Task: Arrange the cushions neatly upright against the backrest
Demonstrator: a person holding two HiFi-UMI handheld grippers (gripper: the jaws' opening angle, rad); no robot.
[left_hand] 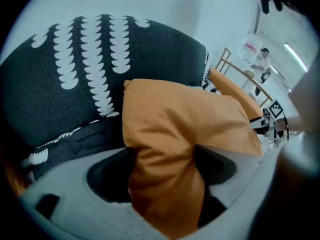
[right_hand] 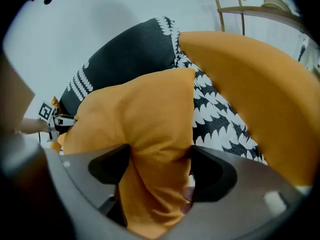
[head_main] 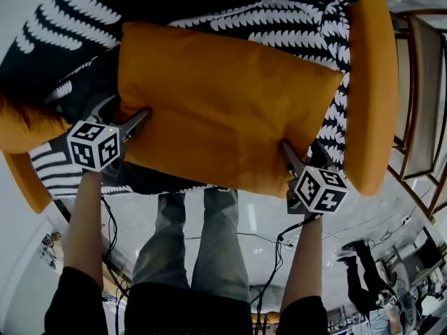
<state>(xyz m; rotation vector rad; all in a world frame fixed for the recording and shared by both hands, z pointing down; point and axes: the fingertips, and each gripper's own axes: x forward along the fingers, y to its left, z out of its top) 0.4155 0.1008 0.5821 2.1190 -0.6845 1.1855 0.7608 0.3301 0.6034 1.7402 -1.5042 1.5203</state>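
- Spread over the seat of a black sofa (head_main: 293, 19) with a white leaf print: one large orange cushion (head_main: 223, 110), far edge toward the backrest (left_hand: 75, 69).
- Gripped at the near left corner by the left claw (head_main: 127, 117), jaws set wide, both pads pressed into bunched fabric (creases running out from the pinch in the left gripper view).
- Gripped likewise at the near right corner by the right claw (head_main: 304, 153), jaws wide, a fold of orange cloth filling the whole gap between the pads.
- Seen along either claw: rising from between the jaws in front of the patterned backrest, narrowed where the pads bite.
- Flanked on the right by an orange side bolster (head_main: 374, 89), just beside it (a strip of print showing between), and on the left by a second cushion (head_main: 24, 128), also orange, a little apart.
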